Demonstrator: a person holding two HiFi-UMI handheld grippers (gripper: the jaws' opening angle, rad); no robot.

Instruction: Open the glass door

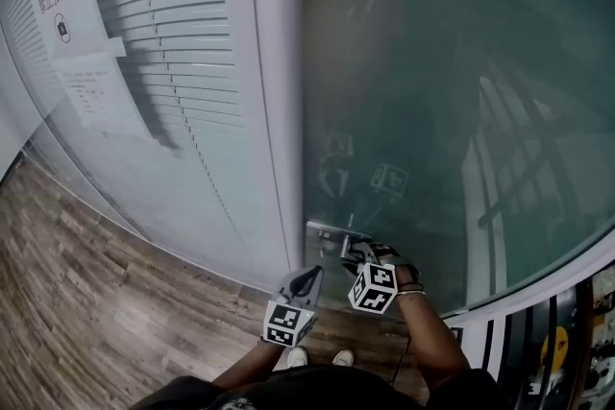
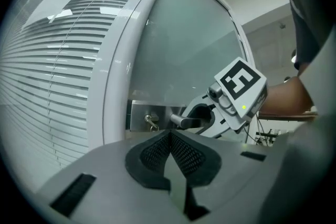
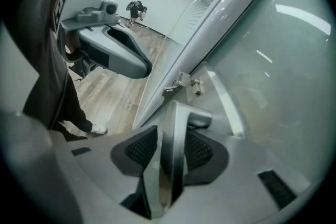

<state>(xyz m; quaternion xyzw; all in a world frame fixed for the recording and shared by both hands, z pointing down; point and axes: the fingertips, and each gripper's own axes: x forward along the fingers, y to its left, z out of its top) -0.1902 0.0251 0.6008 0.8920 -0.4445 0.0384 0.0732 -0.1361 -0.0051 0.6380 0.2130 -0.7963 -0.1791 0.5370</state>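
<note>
One glass door (image 1: 432,91) with one lever handle (image 3: 173,139) and one lock plate (image 2: 140,114); two grippers, the left gripper (image 1: 309,277) and the right gripper (image 1: 357,253); two paper notices (image 1: 60,10); one slatted blind (image 1: 183,24); two shoes (image 1: 296,357).

From above the person's head, one camera looks steeply down at the glass door (image 1: 423,110) and the wooden floor (image 1: 86,283), so both hand-held grippers sit small at its 6 o'clock. The camera on the left hand-held gripper (image 1: 313,274) looks roughly level along its jaws, with the door handle (image 2: 184,121) a little way off at 12 o'clock and the right hand-held gripper (image 2: 206,117) at 1 o'clock. The right one's camera tilts down, close up on the handle, with its partner at 10 o'clock. All three views share the handle and the lock plate (image 2: 140,115).
</note>
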